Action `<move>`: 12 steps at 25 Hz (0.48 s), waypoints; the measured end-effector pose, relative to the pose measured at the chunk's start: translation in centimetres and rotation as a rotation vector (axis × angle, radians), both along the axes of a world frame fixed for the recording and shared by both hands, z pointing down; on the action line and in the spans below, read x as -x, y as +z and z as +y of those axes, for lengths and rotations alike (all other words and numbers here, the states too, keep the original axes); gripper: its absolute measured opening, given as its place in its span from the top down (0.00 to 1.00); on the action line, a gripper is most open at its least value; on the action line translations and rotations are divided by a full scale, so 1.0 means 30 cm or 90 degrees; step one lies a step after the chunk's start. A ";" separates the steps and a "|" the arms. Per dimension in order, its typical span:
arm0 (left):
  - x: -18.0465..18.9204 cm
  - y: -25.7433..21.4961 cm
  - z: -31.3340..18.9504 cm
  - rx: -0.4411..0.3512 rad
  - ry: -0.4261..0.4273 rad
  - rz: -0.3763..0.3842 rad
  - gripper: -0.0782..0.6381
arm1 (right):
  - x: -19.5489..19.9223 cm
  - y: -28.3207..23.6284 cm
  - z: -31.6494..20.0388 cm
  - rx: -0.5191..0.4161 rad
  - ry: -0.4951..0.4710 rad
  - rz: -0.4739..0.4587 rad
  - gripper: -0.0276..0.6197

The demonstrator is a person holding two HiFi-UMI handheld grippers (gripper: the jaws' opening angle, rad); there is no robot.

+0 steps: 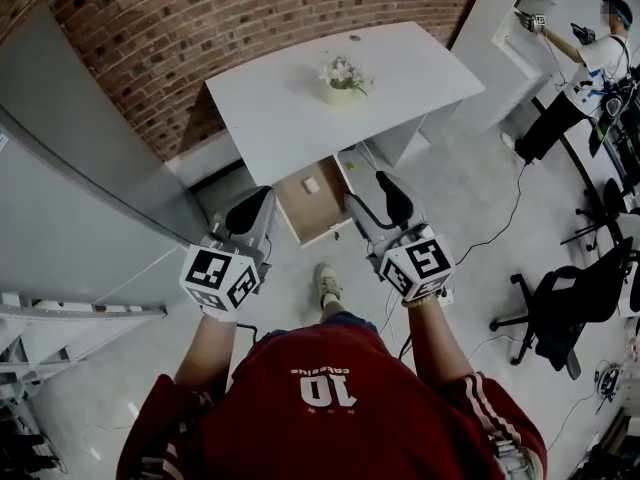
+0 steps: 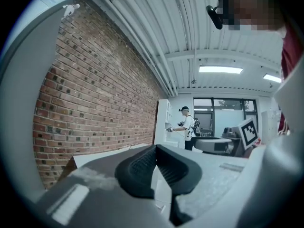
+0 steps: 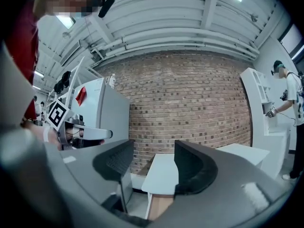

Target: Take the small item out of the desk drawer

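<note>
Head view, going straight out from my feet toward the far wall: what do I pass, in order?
Shoe → open drawer with small white item inside → white desk top → flower pot → brick wall.

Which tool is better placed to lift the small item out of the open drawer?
Probably the right tool: its jaws stand apart with nothing between them, while the left tool has its jaws together. Both hover at the near edge of the drawer, where the small item lies untouched.
</note>
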State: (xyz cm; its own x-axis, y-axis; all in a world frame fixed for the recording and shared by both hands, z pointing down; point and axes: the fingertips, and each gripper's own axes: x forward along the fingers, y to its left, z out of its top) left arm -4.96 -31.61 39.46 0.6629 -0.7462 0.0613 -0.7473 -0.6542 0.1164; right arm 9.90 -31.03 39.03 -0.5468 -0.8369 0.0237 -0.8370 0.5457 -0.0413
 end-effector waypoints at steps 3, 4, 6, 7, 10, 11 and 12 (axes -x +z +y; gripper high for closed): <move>-0.004 0.019 -0.004 0.007 0.000 -0.003 0.89 | 0.001 0.027 -0.007 -0.001 -0.003 0.004 0.54; -0.007 0.021 -0.011 0.007 0.000 -0.006 0.89 | 0.001 0.035 -0.016 -0.002 -0.005 0.006 0.54; -0.015 0.024 -0.030 0.007 -0.001 -0.010 0.89 | 0.002 0.054 -0.042 0.001 -0.010 0.008 0.54; -0.020 0.029 -0.040 0.007 0.000 -0.011 0.89 | 0.003 0.070 -0.055 0.003 -0.014 0.008 0.54; -0.040 0.056 -0.073 0.011 0.005 -0.018 0.89 | 0.008 0.140 -0.103 0.013 -0.026 0.013 0.56; -0.045 0.069 -0.087 0.013 0.005 -0.020 0.89 | 0.009 0.170 -0.122 0.020 -0.030 0.013 0.56; -0.050 0.084 -0.101 0.017 0.004 -0.023 0.89 | 0.010 0.203 -0.143 0.027 -0.032 0.012 0.56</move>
